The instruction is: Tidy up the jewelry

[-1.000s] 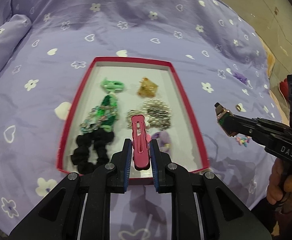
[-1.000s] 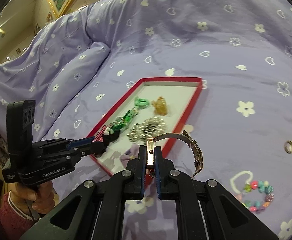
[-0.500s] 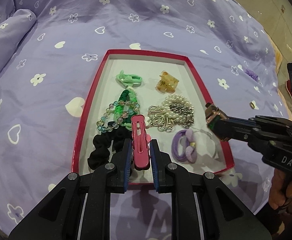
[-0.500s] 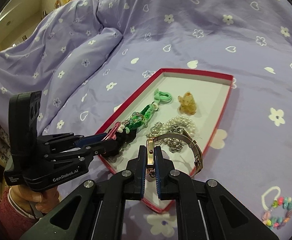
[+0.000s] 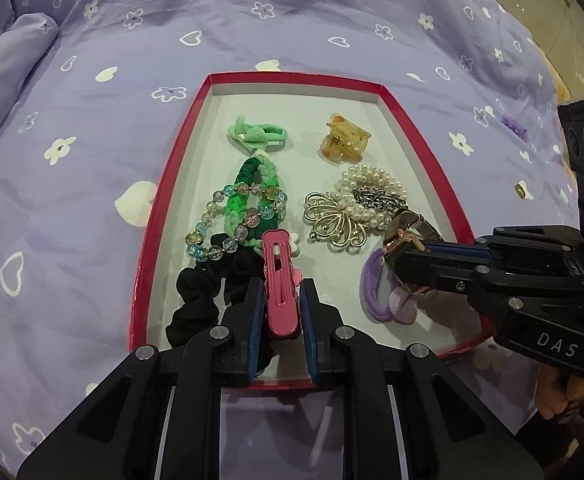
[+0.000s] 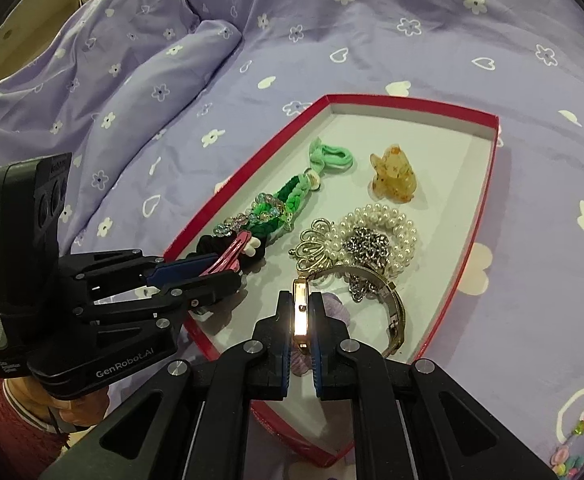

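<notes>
In the left wrist view, the left gripper (image 5: 280, 312) sat at lower centre, its jaws nearly closed and clamped on the pink hair clip (image 5: 279, 288) by its hinged end, the free end pointing up the frame over the black scrunchie (image 5: 196, 300). The clip looked like light, stiff plastic with a glossy skin, likely slippery, so a hold across its flat sides near the hinge suited it. The red tray (image 5: 416, 128) filled mid-frame on the purple bedspread (image 5: 92, 160), holding a green hair tie (image 5: 258, 136), an amber claw clip (image 5: 344, 140) and a pearl bracelet (image 5: 372, 196). From the right edge the right gripper (image 5: 406, 254) reached in, pinching the watch (image 5: 408, 232) above a purple hair tie (image 5: 384, 292).

In the right wrist view, the right gripper (image 6: 301, 344) stood at lower centre, fully closed on the gold case of the watch (image 6: 301, 312), gripped edge-on. Its metal band (image 6: 392, 312) looped free to the right, over the tray's floor. The watch probably weighs more than the clips; its crystal is fragile and its band floppy, so the rigid case was the sound place to grip. The left gripper (image 6: 228, 262) showed at left with the pink hair clip (image 6: 232, 256).
</notes>
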`<state>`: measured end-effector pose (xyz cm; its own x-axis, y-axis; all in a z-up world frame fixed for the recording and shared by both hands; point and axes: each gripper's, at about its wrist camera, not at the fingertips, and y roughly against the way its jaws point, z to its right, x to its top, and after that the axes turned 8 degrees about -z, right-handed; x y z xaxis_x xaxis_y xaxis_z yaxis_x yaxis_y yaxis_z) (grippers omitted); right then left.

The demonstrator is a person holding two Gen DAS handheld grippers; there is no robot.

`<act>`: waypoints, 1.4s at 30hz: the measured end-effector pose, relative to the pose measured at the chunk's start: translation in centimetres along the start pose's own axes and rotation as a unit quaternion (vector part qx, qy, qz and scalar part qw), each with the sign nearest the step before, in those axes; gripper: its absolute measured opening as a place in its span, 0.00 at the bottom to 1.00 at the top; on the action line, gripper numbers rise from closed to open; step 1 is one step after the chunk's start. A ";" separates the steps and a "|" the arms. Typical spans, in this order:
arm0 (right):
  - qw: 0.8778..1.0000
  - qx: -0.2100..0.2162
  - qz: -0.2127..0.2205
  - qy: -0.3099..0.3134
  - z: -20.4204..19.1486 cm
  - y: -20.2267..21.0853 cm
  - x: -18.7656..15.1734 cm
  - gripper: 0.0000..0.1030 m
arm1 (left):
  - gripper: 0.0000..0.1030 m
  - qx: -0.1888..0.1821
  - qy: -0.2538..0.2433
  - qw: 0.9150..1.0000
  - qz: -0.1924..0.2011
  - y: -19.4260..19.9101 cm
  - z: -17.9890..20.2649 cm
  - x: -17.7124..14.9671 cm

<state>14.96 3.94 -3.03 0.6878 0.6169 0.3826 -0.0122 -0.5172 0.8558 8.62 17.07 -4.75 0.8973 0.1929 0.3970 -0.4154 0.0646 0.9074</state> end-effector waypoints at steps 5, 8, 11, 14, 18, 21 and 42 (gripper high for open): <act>1.000 0.004 -0.004 0.001 0.1 -0.3 -0.1 0.08 | 0.16 0.005 -0.010 1.000 -0.009 -0.6 0.2 0.0; 1.000 0.007 -0.005 0.001 0.1 -0.4 0.0 0.11 | 0.16 0.009 -0.013 1.000 -0.012 -0.8 0.4 0.0; 1.000 0.007 -0.005 0.000 0.1 -0.5 0.0 0.12 | 0.16 0.012 -0.013 1.000 -0.012 -0.9 0.4 -0.1; 1.000 0.007 -0.005 0.000 0.1 -0.5 0.0 0.12 | 0.16 0.012 -0.011 1.000 -0.015 -1.1 0.5 0.0; 1.000 0.006 -0.005 0.001 0.2 -0.5 -0.1 0.12 | 0.17 0.011 -0.008 1.000 -0.016 -1.1 0.4 -0.2; 1.000 0.005 -0.005 0.001 0.1 -0.4 -0.1 0.13 | 0.18 0.011 -0.006 1.000 -0.017 -1.1 0.4 -0.1; 0.999 0.002 0.034 -0.009 -0.1 2.3 -0.2 0.39 | 0.54 0.007 0.022 1.000 0.016 2.0 0.4 -0.9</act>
<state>14.72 2.60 -1.10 0.6980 0.5697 0.4339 -0.0561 -0.5606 0.8262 7.07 16.62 -3.23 0.8760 0.2384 0.4193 -0.4409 0.0435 0.8965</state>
